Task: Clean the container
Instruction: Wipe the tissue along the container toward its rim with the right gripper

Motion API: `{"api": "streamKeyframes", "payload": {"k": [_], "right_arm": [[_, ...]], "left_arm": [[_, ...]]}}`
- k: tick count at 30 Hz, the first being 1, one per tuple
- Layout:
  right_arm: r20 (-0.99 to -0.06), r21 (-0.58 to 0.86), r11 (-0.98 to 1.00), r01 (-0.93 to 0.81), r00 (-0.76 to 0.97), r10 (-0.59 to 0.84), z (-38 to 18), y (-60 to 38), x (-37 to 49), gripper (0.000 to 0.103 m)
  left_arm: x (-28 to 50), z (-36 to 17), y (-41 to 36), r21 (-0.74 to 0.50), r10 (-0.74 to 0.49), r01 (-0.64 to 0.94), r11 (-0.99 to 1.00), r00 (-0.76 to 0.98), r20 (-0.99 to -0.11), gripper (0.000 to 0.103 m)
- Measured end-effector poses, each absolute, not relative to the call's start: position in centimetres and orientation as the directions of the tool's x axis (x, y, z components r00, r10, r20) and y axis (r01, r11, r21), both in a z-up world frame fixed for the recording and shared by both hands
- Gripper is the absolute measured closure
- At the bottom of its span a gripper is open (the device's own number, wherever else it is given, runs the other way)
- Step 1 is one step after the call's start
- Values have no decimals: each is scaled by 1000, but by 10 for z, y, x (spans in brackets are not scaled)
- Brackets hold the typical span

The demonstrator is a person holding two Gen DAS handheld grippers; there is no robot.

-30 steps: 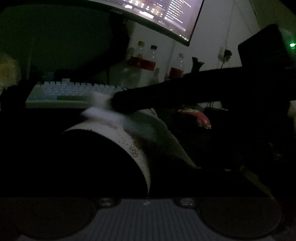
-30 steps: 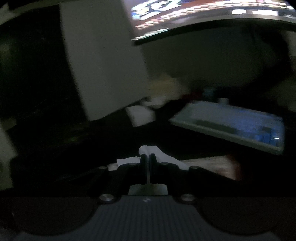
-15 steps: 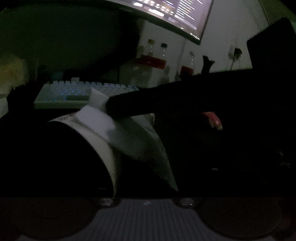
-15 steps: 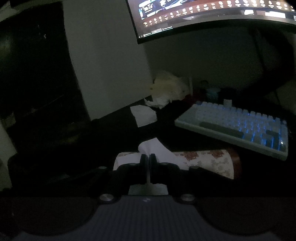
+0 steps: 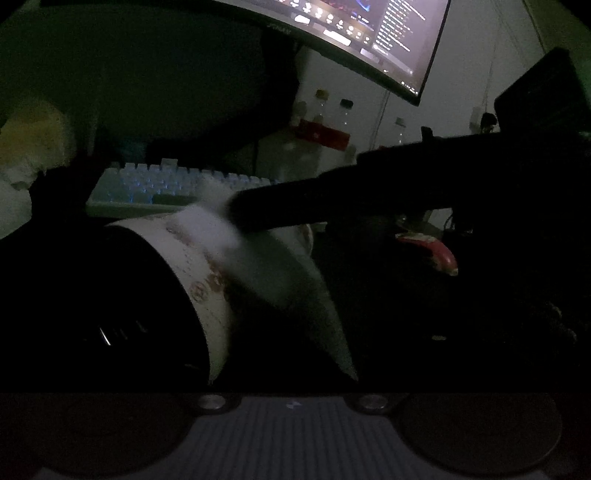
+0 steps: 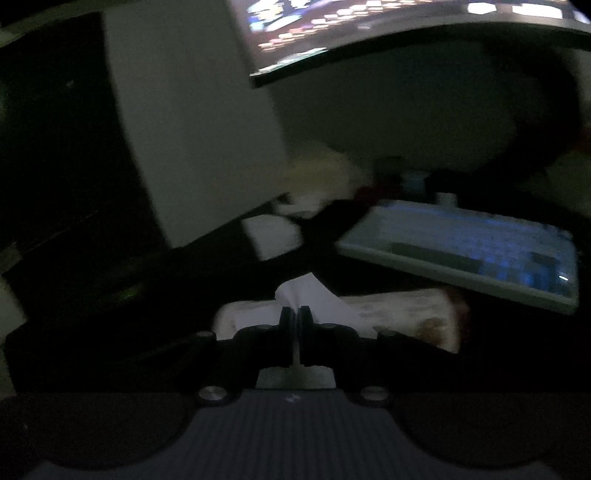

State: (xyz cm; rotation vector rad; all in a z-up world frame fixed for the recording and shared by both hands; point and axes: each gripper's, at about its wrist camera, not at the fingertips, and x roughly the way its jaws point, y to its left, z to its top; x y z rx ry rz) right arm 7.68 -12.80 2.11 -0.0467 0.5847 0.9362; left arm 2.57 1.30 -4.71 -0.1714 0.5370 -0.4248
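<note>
Wiping goes best with light, even strokes: the right gripper pinches a white paper tissue against the cream, floral-printed container lying on its side on the dark desk, while the left gripper's jaws are opening around it.

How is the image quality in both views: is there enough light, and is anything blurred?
Left wrist view: very dim, lit mostly by the curved monitor; the white tissue on the floral container smears. Right wrist view: equally dark; the backlit keyboard blurs, the right gripper stays sharp.
</note>
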Motion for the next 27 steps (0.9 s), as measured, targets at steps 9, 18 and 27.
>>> {"api": "streamKeyframes", "payload": {"k": [9, 18, 27], "right_arm": [[-532, 209, 784, -585, 604, 593, 20, -158, 118, 99], [-506, 180, 628, -757, 476, 719, 25, -115, 82, 99], [-537, 204, 761, -616, 580, 613, 24, -122, 118, 99]], "left_arm": [[27, -45, 10, -234, -388, 312, 921, 783, -486, 0], [31, -41, 11, -213, -352, 280, 936, 781, -515, 0], [47, -34, 19, -220, -331, 249, 943, 762, -556, 0]]}}
